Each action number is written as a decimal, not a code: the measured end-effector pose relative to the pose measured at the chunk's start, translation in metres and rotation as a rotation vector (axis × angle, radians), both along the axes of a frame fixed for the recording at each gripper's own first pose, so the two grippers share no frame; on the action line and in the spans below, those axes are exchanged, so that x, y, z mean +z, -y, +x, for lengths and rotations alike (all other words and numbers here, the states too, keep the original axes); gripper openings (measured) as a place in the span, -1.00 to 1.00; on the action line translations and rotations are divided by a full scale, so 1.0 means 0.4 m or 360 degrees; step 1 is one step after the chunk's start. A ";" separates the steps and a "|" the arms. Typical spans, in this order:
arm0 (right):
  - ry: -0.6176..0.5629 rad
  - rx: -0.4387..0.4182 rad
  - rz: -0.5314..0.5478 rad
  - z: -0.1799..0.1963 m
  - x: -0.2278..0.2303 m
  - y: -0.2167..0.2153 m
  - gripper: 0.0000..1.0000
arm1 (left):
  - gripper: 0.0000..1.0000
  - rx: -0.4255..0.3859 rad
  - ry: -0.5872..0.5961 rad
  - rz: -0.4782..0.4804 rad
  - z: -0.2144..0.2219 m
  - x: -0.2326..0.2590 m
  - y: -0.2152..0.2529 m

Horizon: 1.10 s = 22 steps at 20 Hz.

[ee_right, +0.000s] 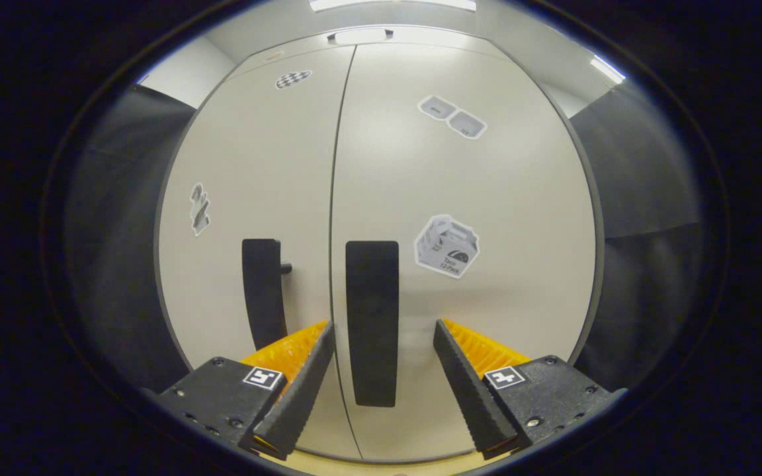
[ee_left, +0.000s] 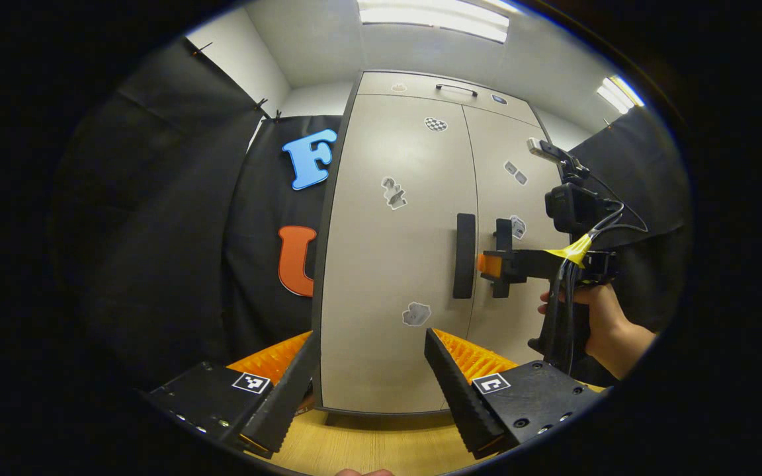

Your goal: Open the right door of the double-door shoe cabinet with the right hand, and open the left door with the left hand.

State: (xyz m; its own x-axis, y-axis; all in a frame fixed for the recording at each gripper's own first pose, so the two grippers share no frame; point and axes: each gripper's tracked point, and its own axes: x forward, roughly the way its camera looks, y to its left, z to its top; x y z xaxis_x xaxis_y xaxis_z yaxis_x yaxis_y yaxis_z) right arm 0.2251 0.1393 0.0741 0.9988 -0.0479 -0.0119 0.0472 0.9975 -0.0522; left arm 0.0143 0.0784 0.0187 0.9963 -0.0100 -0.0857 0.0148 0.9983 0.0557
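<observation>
The beige shoe cabinet stands straight ahead with its left door [ee_left: 394, 264] and right door [ee_left: 520, 317] both closed. Each door carries a black vertical handle near the centre seam. My left gripper [ee_left: 372, 336] is open and holds back from the left door, well short of the left handle [ee_left: 465, 256]. My right gripper [ee_right: 383, 326] is open, and the right handle [ee_right: 372, 322] stands between its fingers without either pad pressing it. The left gripper view shows the right gripper [ee_left: 490, 264] side-on at the right handle [ee_left: 503, 231], held by a hand [ee_left: 596, 317].
A drawer with a slim handle [ee_left: 456, 87] tops the cabinet. Several stickers [ee_right: 446, 246] dot the doors. Black cloth walls [ee_left: 156, 231] close in on both sides. The cabinet stands on a light wooden surface [ee_left: 368, 449].
</observation>
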 end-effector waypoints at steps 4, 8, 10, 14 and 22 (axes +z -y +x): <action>0.0005 -0.0031 0.0003 0.005 -0.007 0.014 0.49 | 0.90 0.0005 -0.0007 -0.0022 0.007 -0.004 -0.014; -0.0007 -0.0032 -0.0083 -0.005 -0.005 -0.014 -0.19 | 0.90 -0.0006 -0.0021 -0.0031 0.015 -0.009 -0.013; -0.0002 -0.0021 -0.0058 -0.001 -0.005 -0.013 -0.41 | 0.90 -0.0008 -0.0010 -0.0026 0.012 -0.006 -0.011; -0.0004 0.0039 -0.0049 -0.003 -0.003 -0.012 -0.78 | 0.90 -0.0012 0.0007 -0.0037 0.005 0.001 -0.013; -0.0030 0.0193 -0.0046 -0.104 0.000 -0.009 -0.82 | 0.90 -0.0026 0.0030 -0.0028 -0.011 0.012 0.012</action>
State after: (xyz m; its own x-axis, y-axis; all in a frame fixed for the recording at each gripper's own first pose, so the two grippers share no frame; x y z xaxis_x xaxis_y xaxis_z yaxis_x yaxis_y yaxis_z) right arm 0.1835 0.1428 0.0742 0.9969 0.0724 -0.0310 -0.0747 0.9939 -0.0810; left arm 0.0098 0.0738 0.0236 0.9974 -0.0273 -0.0665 0.0299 0.9988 0.0383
